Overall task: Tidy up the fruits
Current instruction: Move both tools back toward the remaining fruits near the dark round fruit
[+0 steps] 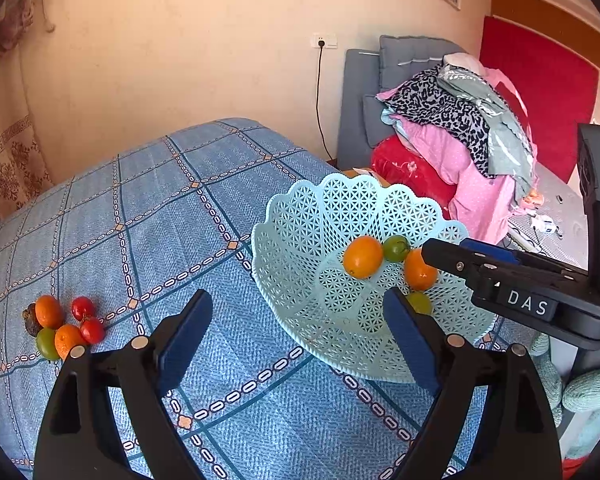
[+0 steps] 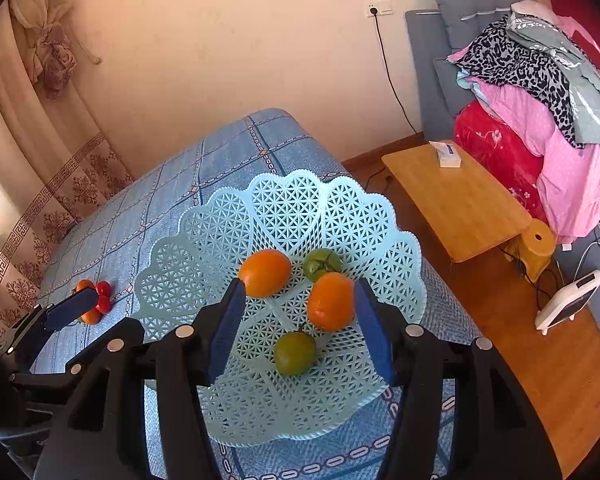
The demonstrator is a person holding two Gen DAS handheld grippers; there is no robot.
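A pale blue lattice basket (image 2: 180, 280) sits on the blue checked tablecloth (image 1: 160, 208). In it lie two oranges (image 2: 265, 273) (image 2: 331, 301) and two green fruits (image 2: 321, 265) (image 2: 295, 353). My right gripper (image 2: 300, 288) hovers open above the basket, one orange lying below, close to its right finger. At the cloth's left is a small pile: oranges (image 1: 49, 311), red tomatoes (image 1: 83, 307), a green fruit (image 1: 47, 344) and a dark brown one (image 1: 31, 318). My left gripper (image 1: 298, 308) stands wide open over the basket's near left rim, holding nothing.
The table edge runs just right of the basket. Beyond it stand a low wooden table (image 2: 460, 200) with a white box (image 2: 446, 154), a wooden stool (image 2: 534, 248), a white device (image 2: 568, 300) on the floor, and piled clothes (image 2: 540, 100). A curtain (image 2: 40, 200) hangs left.
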